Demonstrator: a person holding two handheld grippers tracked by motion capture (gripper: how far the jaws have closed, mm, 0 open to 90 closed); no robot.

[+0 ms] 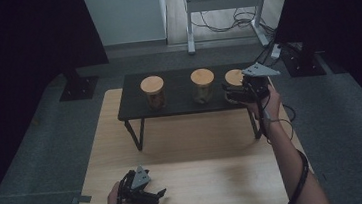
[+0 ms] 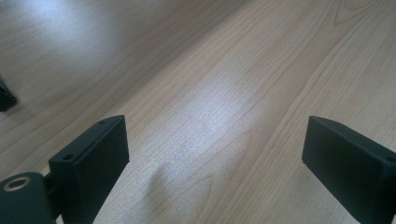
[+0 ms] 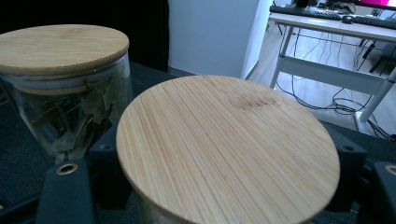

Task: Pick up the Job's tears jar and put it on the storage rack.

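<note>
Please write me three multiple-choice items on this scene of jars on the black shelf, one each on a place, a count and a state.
1. Where is the right gripper?
A. At the rightmost jar on the black shelf
B. On the floor
C. At the leftmost jar

2. How many jars with bamboo lids stand on the shelf?
A. One
B. Three
C. Five

3. How do the jaws of the left gripper stand?
A. Shut on a jar
B. Shut on a lid
C. Open over the bare wooden table

Answers: 1 A, since the high view shows it at the shelf's right end, and its jaws flank that jar below the lid in the right gripper view. 2 B, since the high view shows three lids in a row. 3 C, since the left gripper view shows the jaws wide apart with nothing between them.
</note>
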